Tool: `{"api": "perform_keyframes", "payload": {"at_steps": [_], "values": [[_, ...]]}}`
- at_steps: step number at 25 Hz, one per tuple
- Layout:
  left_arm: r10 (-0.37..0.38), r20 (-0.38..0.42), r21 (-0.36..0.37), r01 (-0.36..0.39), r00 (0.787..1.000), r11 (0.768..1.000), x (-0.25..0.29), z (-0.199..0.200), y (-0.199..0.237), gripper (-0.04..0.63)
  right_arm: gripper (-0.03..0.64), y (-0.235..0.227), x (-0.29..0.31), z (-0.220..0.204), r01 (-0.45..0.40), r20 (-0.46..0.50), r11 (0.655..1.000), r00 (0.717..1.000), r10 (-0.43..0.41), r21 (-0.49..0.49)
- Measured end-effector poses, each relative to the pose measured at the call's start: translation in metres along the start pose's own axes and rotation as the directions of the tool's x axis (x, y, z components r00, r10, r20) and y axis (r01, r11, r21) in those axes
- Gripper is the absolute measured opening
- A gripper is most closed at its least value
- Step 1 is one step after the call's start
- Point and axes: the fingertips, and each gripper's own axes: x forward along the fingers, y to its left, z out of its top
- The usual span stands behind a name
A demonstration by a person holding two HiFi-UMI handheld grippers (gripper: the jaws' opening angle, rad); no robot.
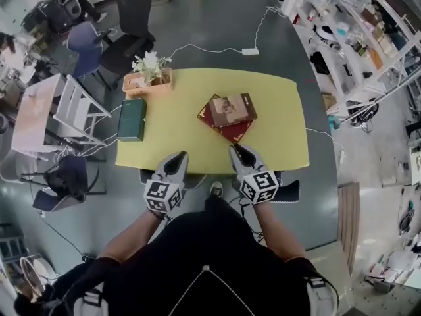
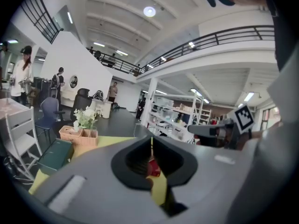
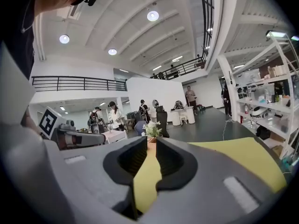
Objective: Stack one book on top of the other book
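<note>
Your left gripper (image 1: 175,158) hangs at the yellow table's (image 1: 276,137) near edge with its jaws pinched together. Your right gripper (image 1: 238,151) is cracked slightly apart, empty. Just beyond it, the tan book (image 1: 231,107) lies on the red book (image 1: 234,132).

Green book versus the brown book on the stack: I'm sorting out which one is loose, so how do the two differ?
The green book lies directly on the yellow table near its left edge; the brown book rests on a red book, right of centre. The green book's cover is plain dark green; the brown book's shows a picture. Both lie flat and closed.
</note>
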Motion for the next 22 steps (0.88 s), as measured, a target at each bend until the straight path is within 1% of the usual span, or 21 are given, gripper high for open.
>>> {"api": "perform_keyframes", "payload": {"at_steps": [1,5,9,12,13,14,15,17,19,22], "values": [[0.022,-0.011,-0.004,-0.022,1.000,1.000,0.016,0.000,0.004,0.009,0.064,-0.017,0.008,0.000,0.000,-0.012,1.000,1.000,0.000,0.008],[0.092,-0.042,-0.002,-0.092,0.995,0.996,0.078,0.003,0.020,0.009,0.064,-0.085,0.041,-0.003,0.003,-0.062,1.000,0.998,-0.001,0.031],[0.122,-0.070,0.001,-0.122,0.990,0.993,0.130,-0.001,0.039,0.009,0.064,-0.142,0.077,-0.013,0.007,-0.112,0.999,0.994,-0.003,0.031],[0.137,-0.109,-0.025,-0.140,0.985,0.990,0.161,-0.015,0.059,0.009,0.064,-0.176,0.108,-0.029,0.010,-0.162,1.000,0.987,-0.006,0.027],[0.136,-0.123,-0.038,-0.142,0.983,0.989,0.171,-0.021,0.065,0.011,0.070,-0.186,0.117,-0.036,0.010,-0.182,0.999,0.983,-0.003,0.033],[0.129,-0.137,-0.052,-0.138,0.982,0.989,0.180,-0.028,0.070,0.022,0.096,-0.195,0.126,-0.043,0.009,-0.203,0.999,0.979,-0.001,0.040],[0.119,-0.151,-0.066,-0.130,0.981,0.989,0.190,-0.035,0.074,0.045,0.109,-0.205,0.134,-0.051,0.011,-0.226,0.999,0.974,-0.001,0.043],[0.092,-0.184,-0.093,-0.110,0.979,0.990,0.210,-0.051,0.081,0.066,0.129,-0.225,0.150,-0.070,0.021,-0.276,0.999,0.961,-0.010,0.036],[0.060,-0.223,-0.118,-0.088,0.973,0.989,0.230,-0.070,0.090,0.109,0.168,-0.247,0.165,-0.093,0.041,-0.329,0.999,0.944,-0.029,0.032],[0.021,-0.282,-0.164,-0.070,0.959,0.984,0.259,-0.100,0.103,0.180,0.216,-0.281,0.183,-0.130,0.081,-0.404,0.995,0.913,-0.051,0.057]]}}
